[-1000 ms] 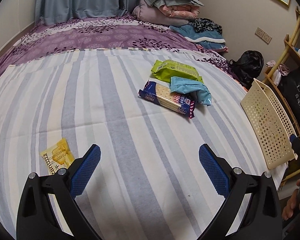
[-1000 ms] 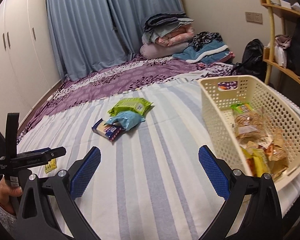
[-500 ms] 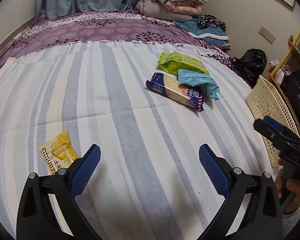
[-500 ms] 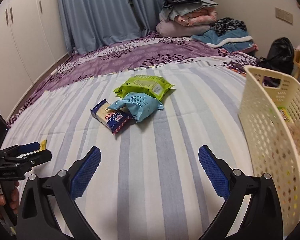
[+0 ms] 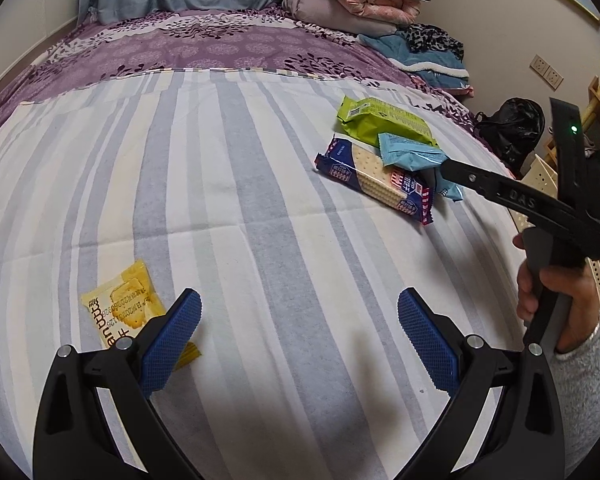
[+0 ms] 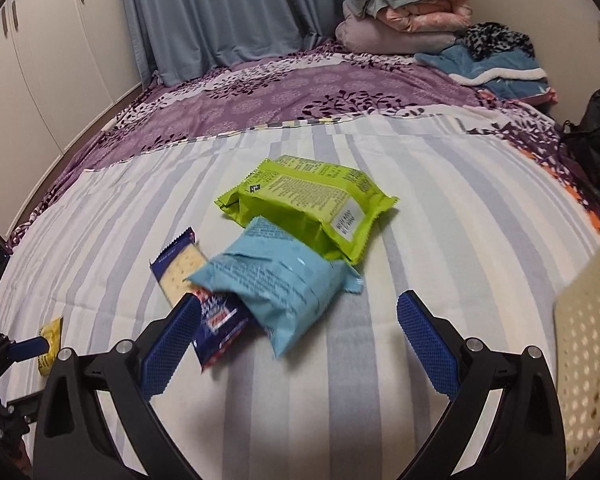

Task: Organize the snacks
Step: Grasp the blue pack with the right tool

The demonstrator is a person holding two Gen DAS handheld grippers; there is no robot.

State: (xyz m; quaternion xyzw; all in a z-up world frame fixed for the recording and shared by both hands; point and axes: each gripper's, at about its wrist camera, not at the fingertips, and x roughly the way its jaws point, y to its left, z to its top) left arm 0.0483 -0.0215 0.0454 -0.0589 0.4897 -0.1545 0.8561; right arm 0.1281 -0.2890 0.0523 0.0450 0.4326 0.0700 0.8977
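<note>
Now closer: right gripper swung away from the cream basket at the bed's right edge, down over the snack pile mid-bed, fingers wide and empty. Likely next pick: the blue packet, crinkled, lying across a cracker pack, green packet just behind. Left gripper likewise spread wide, beside the yellow biscuit sachet near the left edge, perhaps overlapping its corner.
</note>
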